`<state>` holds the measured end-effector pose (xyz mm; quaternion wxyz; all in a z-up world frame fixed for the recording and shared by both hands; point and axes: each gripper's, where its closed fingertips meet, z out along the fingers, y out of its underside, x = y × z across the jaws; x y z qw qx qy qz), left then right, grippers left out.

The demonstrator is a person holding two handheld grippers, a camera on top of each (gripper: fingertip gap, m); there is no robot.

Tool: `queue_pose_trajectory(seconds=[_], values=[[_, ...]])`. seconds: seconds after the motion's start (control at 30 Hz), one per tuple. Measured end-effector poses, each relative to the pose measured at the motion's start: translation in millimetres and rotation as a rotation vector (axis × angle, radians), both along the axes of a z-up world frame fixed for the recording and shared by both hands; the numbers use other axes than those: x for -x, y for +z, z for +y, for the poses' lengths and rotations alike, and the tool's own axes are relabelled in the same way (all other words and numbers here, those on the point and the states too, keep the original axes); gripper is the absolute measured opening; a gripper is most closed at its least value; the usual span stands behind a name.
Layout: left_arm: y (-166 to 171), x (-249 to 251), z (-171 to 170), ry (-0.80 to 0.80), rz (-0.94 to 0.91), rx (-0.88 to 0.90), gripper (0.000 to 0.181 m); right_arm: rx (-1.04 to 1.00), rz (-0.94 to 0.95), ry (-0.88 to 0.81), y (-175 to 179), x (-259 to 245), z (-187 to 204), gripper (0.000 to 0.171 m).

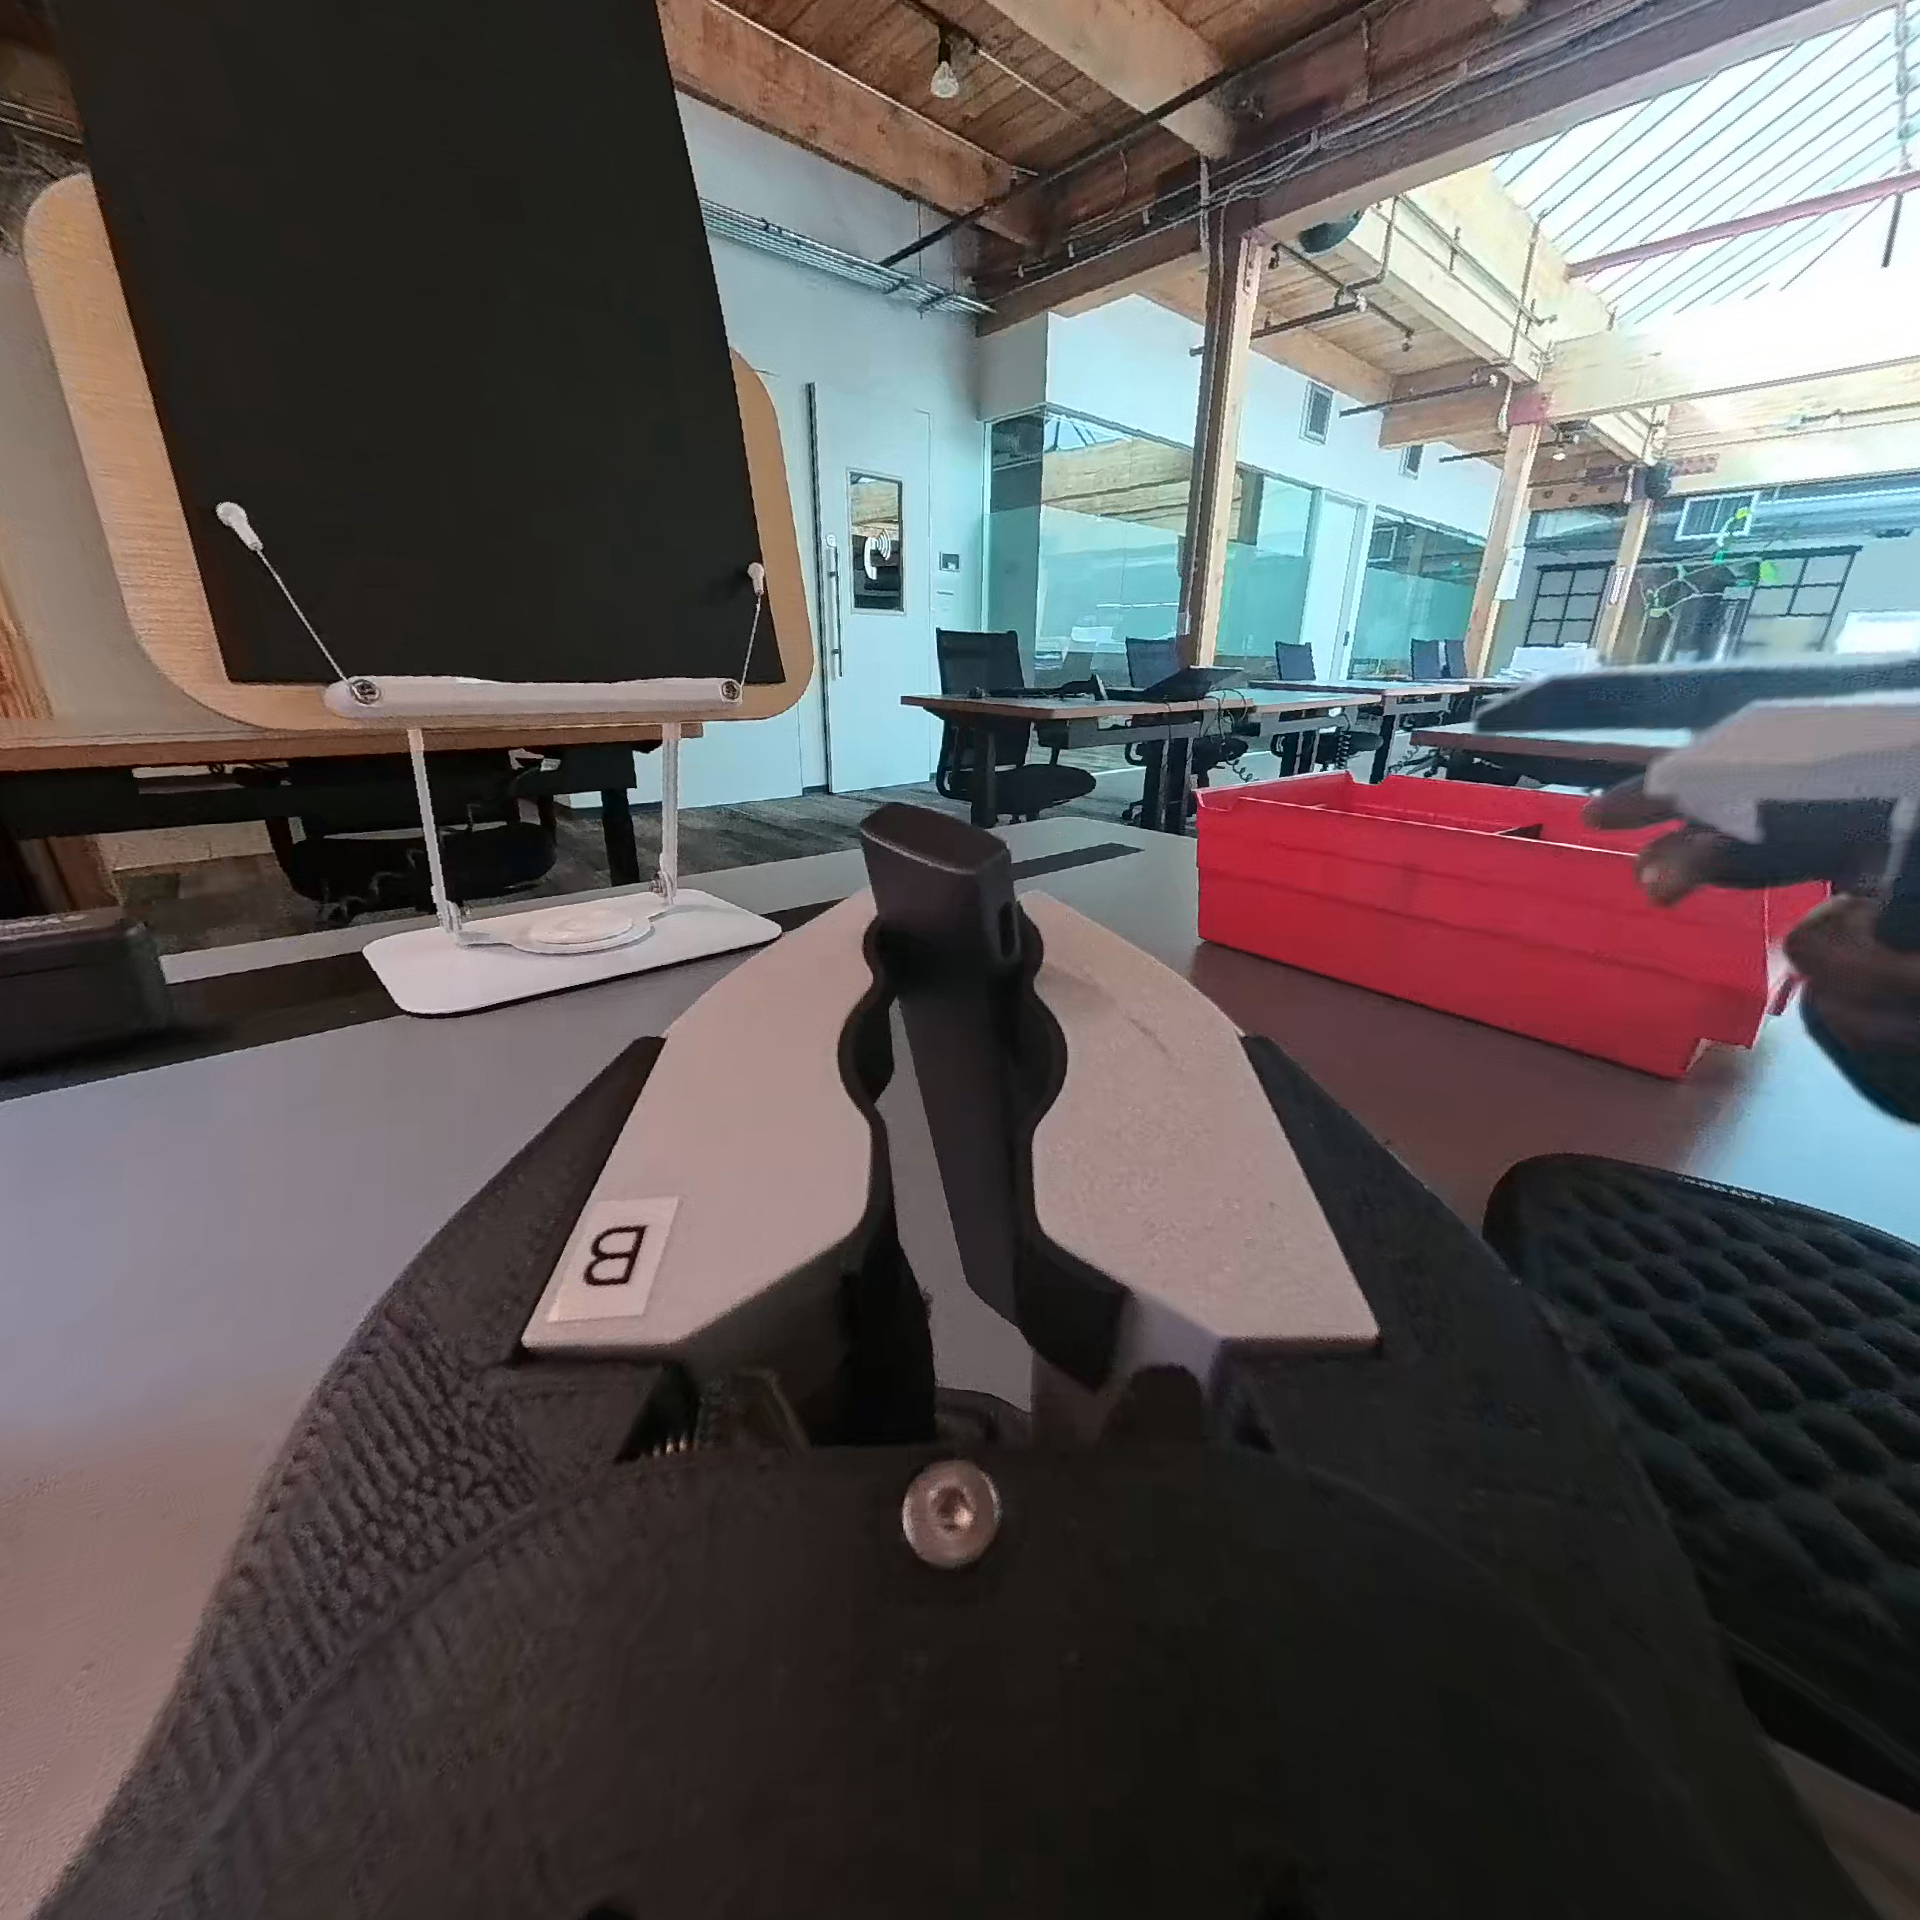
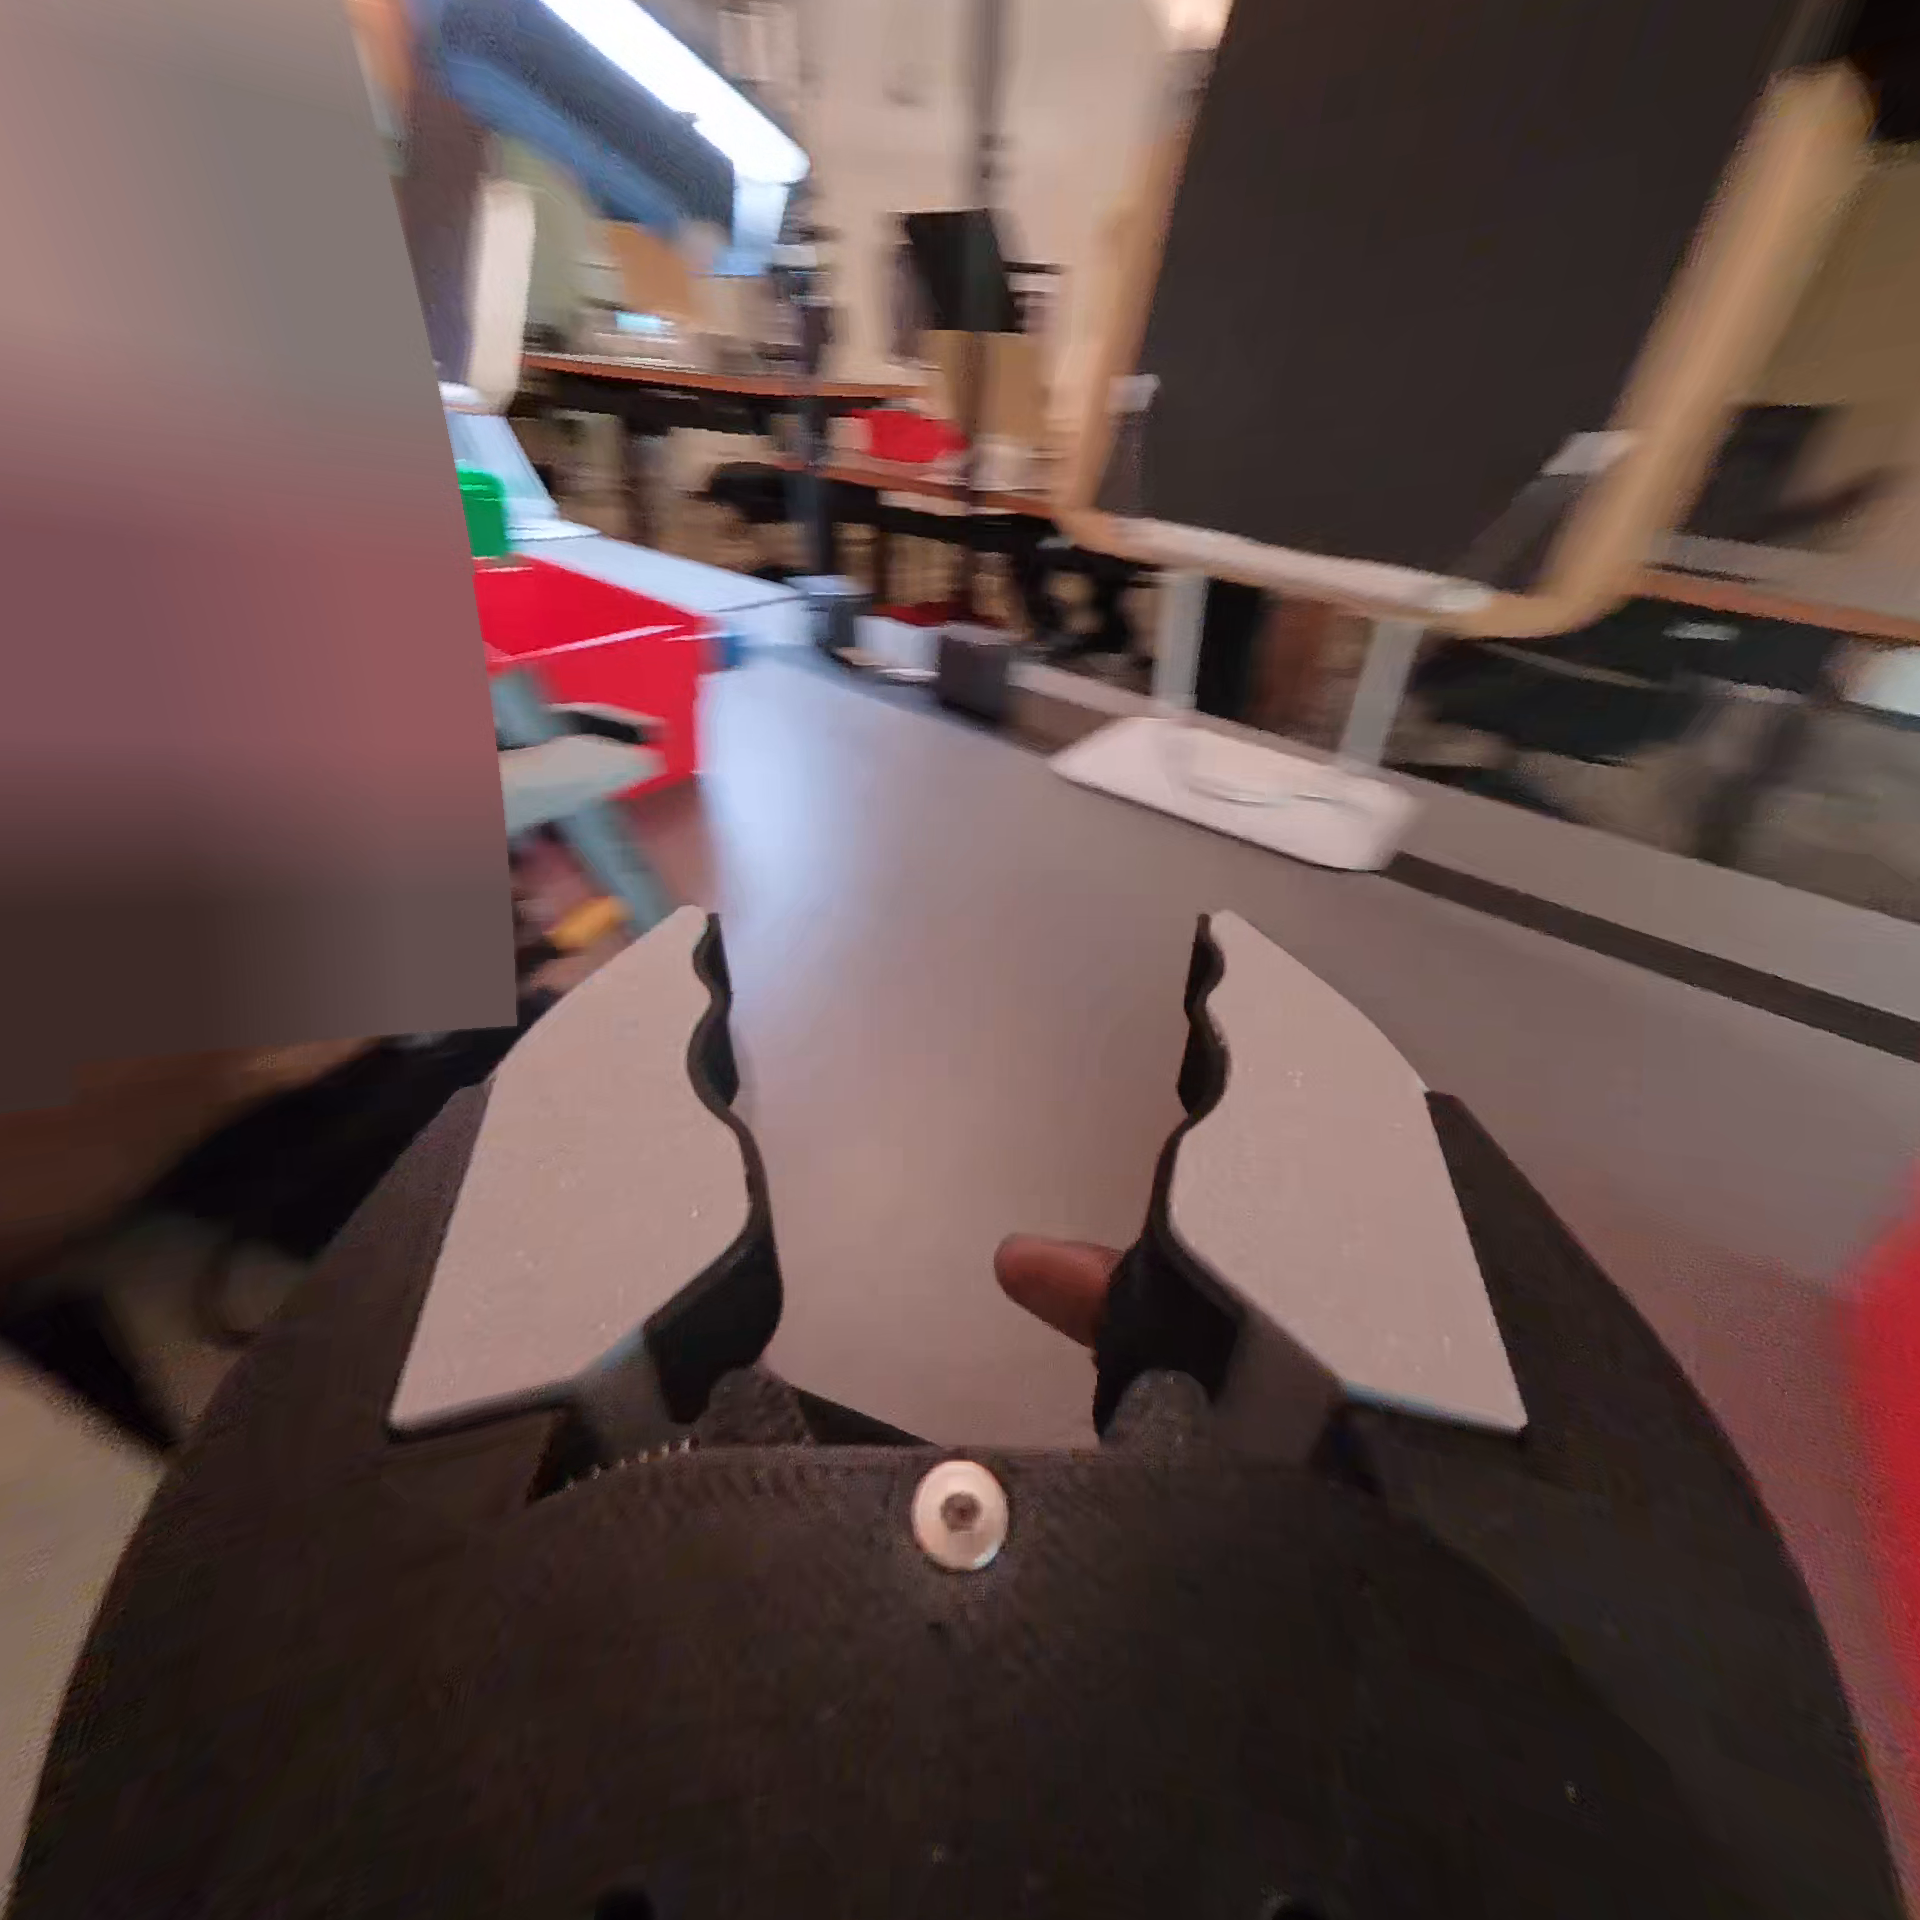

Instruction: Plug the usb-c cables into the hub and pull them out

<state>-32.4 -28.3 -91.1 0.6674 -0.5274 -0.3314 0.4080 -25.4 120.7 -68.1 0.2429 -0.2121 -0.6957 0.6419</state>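
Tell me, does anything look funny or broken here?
Nothing looks broken or spilled. The left gripper is shut on the dark grey hub, which sticks up at a slant with no cable plugged in. The right gripper is open and empty. No cables show in either view; the right wrist view is blurry.

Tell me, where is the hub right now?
In the left wrist view, the dark grey hub is clamped between the left tongs, its end poking out above the table, with the red bin to its right.
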Motion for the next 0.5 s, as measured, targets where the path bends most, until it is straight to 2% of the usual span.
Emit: queue_pose_trajectory(seconds=[0.07,0.13,0.23,0.27,0.4,0.5], values=[[-0.2,0.0,0.2,0.001,0.0,0.007,0.019,0.017,-0.035,0.172,-16.3,-22.4,-45.9,0.088],[-1.2,0.5,0.9,0.014,0.0,0.032,0.019,0.045,-0.088,0.243,-32.2,-35.4,-80.4,0.087],[-2.5,0.5,3.2,0.035,0.008,0.082,0.02,0.122,-0.213,0.269,-50.3,-46.6,-116.6,0.054],[-2.5,0.1,3.9,0.037,0.012,0.093,0.02,0.098,-0.238,0.267,-57.7,-47.9,-123.8,0.045],[-0.7,-1.8,4.8,0.025,0.02,0.091,0.019,-0.05,-0.271,0.212,-73.3,-40.6,-133.0,0.038],[-0.6,-2.9,5.8,0.015,0.018,0.094,0.019,-0.131,-0.449,0.254,-96.3,-44.0,-141.1,0.04]])
